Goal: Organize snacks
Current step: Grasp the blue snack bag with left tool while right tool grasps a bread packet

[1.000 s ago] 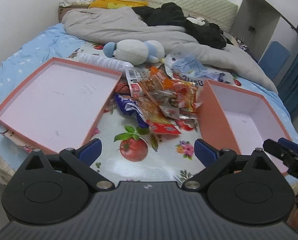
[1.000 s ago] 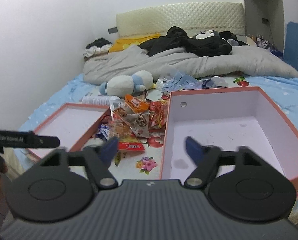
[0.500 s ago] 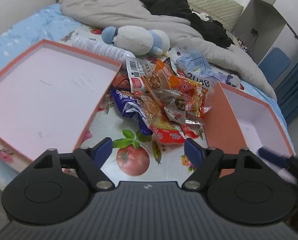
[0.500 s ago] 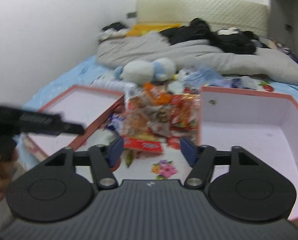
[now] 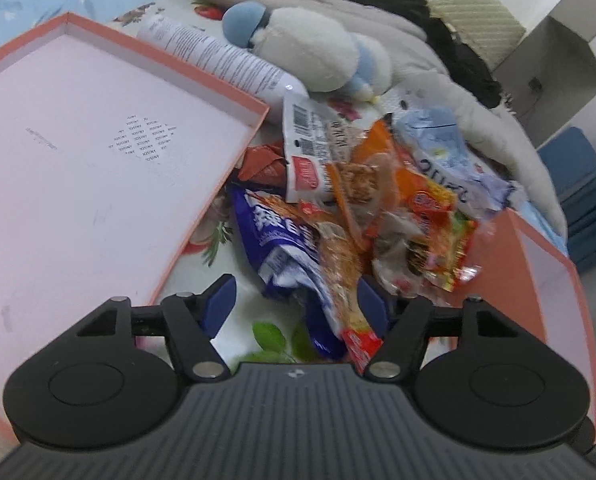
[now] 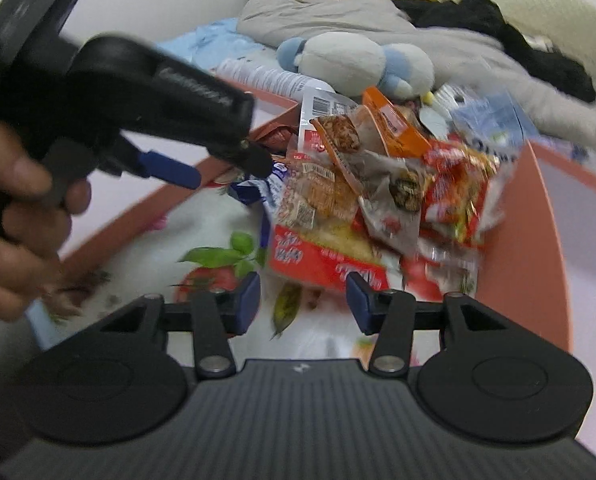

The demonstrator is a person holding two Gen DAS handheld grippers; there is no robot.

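Two hand-held grippers over snack pile (image 5: 378,216) between both boxes, step: first pick. Left hand-held gripper (image 5: 294,304) closing astride blue packet (image 5: 282,248), not clamped; right hand-held gripper (image 6: 302,300) closing, empty. Next I'd pinch packet, carry to lid tray (image 5: 78,152) beside pile.

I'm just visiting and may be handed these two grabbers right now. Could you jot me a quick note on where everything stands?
Left gripper: jaws closing around the near end of the blue snack packet, pads not yet pressing.
Right gripper: jaws closing, nothing between them yet; the red packet lies just ahead.
Snack pile sits on the fruit-print cloth, between the shallow pink tray on the left and the deeper pink box on the right.
Done: nothing sorted; tray and box show no snacks.
Left: probably move every packet into the containers.
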